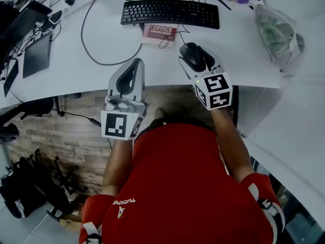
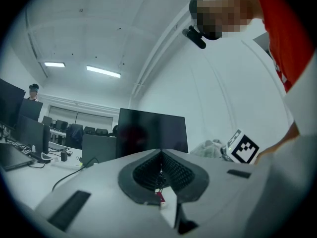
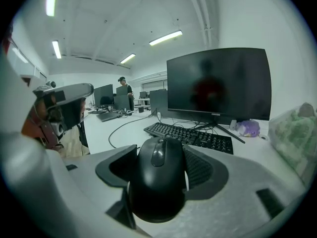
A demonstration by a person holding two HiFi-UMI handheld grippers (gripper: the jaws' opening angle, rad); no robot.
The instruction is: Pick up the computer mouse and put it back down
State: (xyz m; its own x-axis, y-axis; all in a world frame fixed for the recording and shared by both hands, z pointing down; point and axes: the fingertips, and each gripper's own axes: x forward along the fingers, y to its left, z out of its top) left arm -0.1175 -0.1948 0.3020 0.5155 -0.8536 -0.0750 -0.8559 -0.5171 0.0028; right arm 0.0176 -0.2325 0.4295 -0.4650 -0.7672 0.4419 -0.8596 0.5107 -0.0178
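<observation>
Right gripper (image 3: 161, 158) clamped on black mouse (image 1: 192, 56), at desk (image 1: 76, 70) front edge, below keyboard (image 1: 170, 12); contact with surface unclear. Left gripper (image 1: 133, 65) jaws together, empty. Pickup seemingly done; release left.

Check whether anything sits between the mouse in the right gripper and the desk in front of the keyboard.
Nothing visible does. The right gripper holds the computer mouse above the near edge of the desk, with bare surface around it. The red booklet lies left of it, the keyboard beyond.
</observation>
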